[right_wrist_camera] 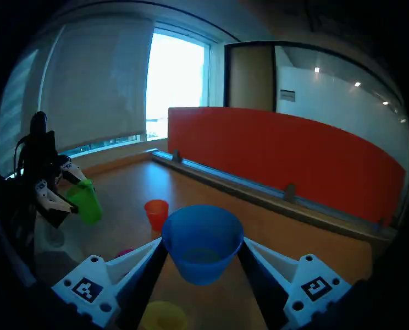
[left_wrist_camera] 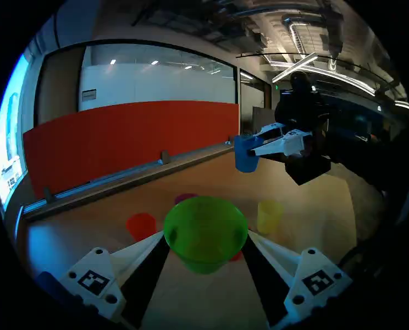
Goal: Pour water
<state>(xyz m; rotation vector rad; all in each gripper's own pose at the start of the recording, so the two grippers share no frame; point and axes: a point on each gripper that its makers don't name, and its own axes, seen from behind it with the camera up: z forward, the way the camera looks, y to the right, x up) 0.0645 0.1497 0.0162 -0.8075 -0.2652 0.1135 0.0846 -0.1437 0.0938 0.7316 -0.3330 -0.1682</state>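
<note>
Over the wooden table (left_wrist_camera: 314,209), the left gripper (left_wrist_camera: 205,247) grips a green cup (left_wrist_camera: 204,225) between its two fingers, and the right gripper (right_wrist_camera: 202,250) grips a blue cup (right_wrist_camera: 202,234) the same way. Both cups are upright, raised higher than the red cup (left_wrist_camera: 141,224) and well apart. I judge the pouring has not yet begun, and I cannot tell if there is water inside.

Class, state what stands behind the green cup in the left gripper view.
An orange cup, a yellow cup and a purple cup's rim show behind the green cup, which hides the purple cup's body.
</note>
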